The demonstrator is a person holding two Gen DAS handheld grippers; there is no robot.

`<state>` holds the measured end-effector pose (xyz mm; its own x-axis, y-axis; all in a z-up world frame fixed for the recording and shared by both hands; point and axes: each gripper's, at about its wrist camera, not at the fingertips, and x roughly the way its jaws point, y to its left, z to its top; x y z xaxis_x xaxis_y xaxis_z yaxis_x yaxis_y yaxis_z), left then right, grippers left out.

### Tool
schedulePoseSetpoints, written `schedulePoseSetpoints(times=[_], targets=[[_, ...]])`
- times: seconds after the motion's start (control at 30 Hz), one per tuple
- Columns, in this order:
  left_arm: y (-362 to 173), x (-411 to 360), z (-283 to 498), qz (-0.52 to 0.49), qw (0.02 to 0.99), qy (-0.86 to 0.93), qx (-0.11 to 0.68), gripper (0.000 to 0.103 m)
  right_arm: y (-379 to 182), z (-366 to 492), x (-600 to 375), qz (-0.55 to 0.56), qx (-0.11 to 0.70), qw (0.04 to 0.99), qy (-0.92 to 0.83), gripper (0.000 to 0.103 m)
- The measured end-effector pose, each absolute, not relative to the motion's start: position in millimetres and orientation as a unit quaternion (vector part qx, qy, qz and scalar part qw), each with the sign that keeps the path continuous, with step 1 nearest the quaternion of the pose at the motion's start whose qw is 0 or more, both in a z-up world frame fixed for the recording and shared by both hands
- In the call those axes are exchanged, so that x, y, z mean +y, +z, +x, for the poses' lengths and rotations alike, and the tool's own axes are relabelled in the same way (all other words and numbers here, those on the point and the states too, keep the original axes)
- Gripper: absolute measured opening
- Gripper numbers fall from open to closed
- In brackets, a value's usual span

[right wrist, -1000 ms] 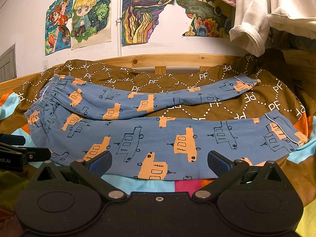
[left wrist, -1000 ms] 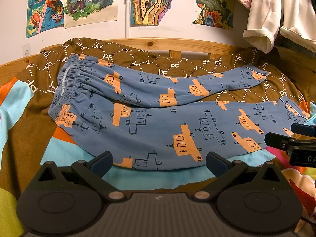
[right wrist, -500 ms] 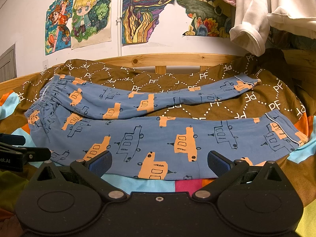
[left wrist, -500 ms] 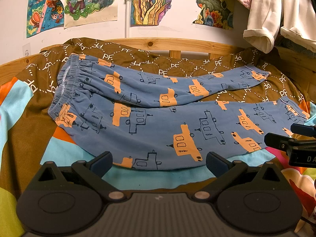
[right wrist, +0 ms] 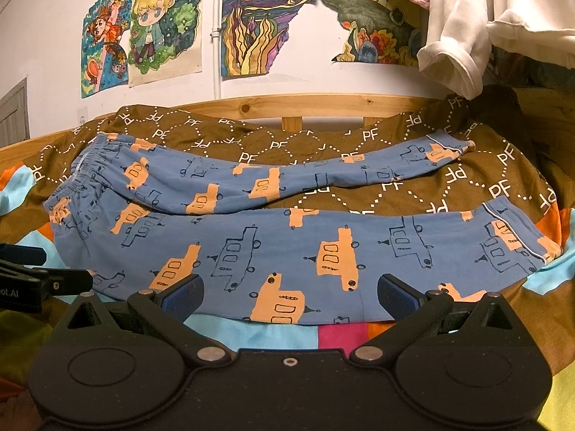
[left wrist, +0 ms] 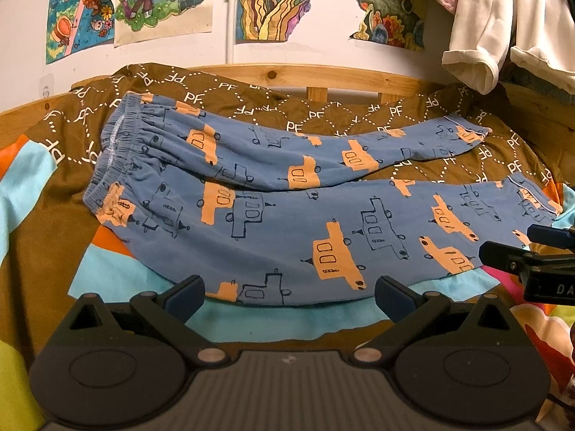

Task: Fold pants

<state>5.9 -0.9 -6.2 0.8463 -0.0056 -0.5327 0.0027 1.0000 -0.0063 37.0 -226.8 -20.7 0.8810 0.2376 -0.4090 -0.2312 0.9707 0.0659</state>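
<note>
Blue pants (left wrist: 287, 222) printed with orange and outlined cars lie spread flat on the bed, waistband at the left, two legs running right and splayed apart. They also show in the right wrist view (right wrist: 287, 244). My left gripper (left wrist: 289, 292) is open and empty, just short of the near leg's front edge. My right gripper (right wrist: 289, 296) is open and empty, at the same edge further right. The right gripper's fingers (left wrist: 517, 255) show at the left wrist view's right edge; the left gripper's fingers (right wrist: 46, 280) show at the right wrist view's left edge.
A brown "PF" blanket (left wrist: 323, 115) and a colourful patchwork sheet (left wrist: 118, 280) cover the bed. A wooden bed rail (left wrist: 323, 72) runs behind, with posters on the wall above. White clothes (left wrist: 503, 28) hang at the upper right.
</note>
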Motion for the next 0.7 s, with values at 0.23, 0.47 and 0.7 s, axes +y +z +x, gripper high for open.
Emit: schedulePoseSetpoints(times=[0.23,0.47,0.7], targets=[[19.6,11.8,37.6,0.01,0.959,0.007,0.283,0.103,-10.0,59.4,-230.7,0.009,0.237,0.961,0.139,0.102],[89.2,44.2,111.4,0.119,0.956,0.005,0.267,0.103,38.5,127.7,-241.9,-0.056,0.252,0.938,0.231,0.102],[128.4,79.8,228.9,0.153,0.948,0.007,0.278,0.103,76.5,248.2,-224.9,-0.162,0.269,0.9,0.304,0.102]])
